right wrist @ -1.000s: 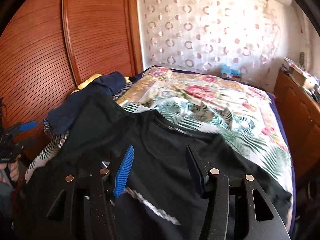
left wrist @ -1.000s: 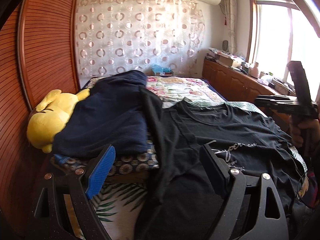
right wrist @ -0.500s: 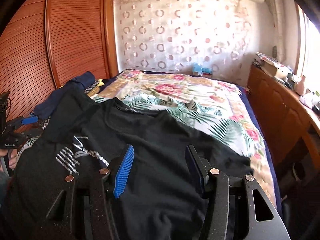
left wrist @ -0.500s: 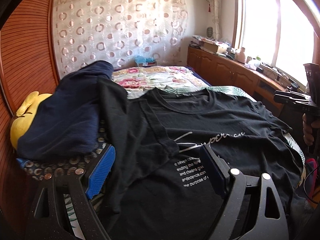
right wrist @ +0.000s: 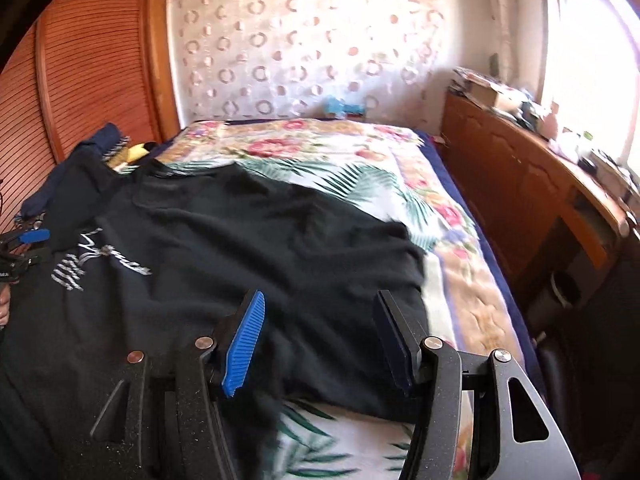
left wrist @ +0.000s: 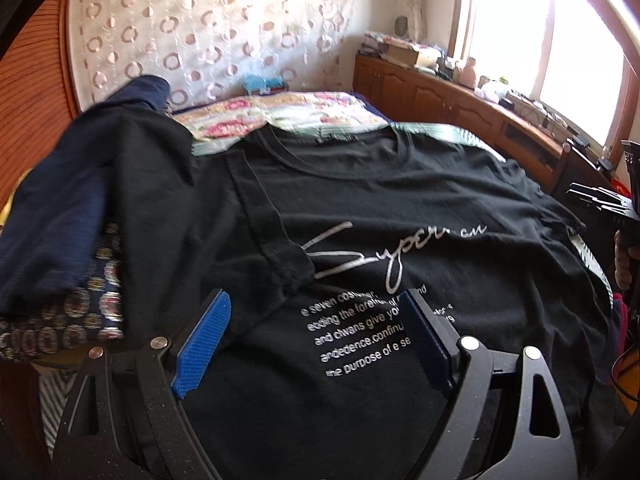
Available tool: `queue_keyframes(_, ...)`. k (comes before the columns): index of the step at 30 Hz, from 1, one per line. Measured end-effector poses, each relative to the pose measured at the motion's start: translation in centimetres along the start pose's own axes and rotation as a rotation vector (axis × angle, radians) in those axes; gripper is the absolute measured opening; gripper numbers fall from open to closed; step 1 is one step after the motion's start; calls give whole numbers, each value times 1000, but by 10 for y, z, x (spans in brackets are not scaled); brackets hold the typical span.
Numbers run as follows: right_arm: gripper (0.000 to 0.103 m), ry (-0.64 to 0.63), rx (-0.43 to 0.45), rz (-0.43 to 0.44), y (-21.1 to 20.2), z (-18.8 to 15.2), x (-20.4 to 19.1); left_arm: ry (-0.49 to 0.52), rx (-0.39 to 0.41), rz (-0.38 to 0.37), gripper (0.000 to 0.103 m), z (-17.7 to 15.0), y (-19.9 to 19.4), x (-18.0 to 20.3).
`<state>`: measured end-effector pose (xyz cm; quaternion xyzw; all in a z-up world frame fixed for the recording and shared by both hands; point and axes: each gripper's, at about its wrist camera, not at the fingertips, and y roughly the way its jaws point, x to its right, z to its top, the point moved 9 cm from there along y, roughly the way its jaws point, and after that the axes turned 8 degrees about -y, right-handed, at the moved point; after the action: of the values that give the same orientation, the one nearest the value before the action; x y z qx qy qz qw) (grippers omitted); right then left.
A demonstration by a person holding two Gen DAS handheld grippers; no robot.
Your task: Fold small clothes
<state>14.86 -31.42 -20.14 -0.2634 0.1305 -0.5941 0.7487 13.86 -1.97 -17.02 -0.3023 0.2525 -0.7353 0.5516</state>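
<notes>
Black cotton fills the left wrist view: a T-shirt [left wrist: 400, 208] lies spread face up on the bed [left wrist: 304, 112], collar at the far end, white script and small print across its chest. Its left sleeve is folded in over the chest, and further left a navy garment [left wrist: 68, 208] lies heaped on a patterned cloth. The left claw [left wrist: 320, 328] hangs over the near part of the shirt with its jaws wide apart and nothing between the pads. At the right edge the other claw shows with part of a hand [left wrist: 624, 256] on its handle. A wooden cabinet [left wrist: 440, 96] runs along the right wall under a bright window.

In the right wrist view the T-shirt [right wrist: 240, 248] covers the near left of the bed [right wrist: 440, 216], its right hem lying on the leaf-and-flower bedspread. The right claw [right wrist: 320, 340] is above that hem, jaws opening, about half spread, pads gripping nothing. The left claw [right wrist: 24, 240] is at the far left edge, over the print. A slatted wooden door [right wrist: 92, 72] stands on the left.
</notes>
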Motion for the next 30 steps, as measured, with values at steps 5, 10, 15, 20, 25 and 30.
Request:
queue_keyframes(5, 59, 40, -43, -25, 5, -4, 9, 30, -48, 3, 87, -8, 15, 6)
queue_keyframes(10, 59, 74, -70, -38, 1, 1, 9, 36, -85, 9, 87, -11, 23, 7)
queue_keyframes(15, 59, 90, -94, -37, -2, 0, 12, 75, -105, 30, 93, -14, 29, 12)
queue_keyframes(20, 58, 113, -111, -36, -3, -5, 18, 126, -128, 22, 103, -19, 33, 22)
queue_keyframes(25, 58, 139, -123, -3, -1, -9, 18, 126, -128, 22, 103, -19, 32, 20)
queue_keyframes(30, 50, 155, -114, 20, -3, -10, 19, 125, -127, 21, 103, -19, 32, 21)
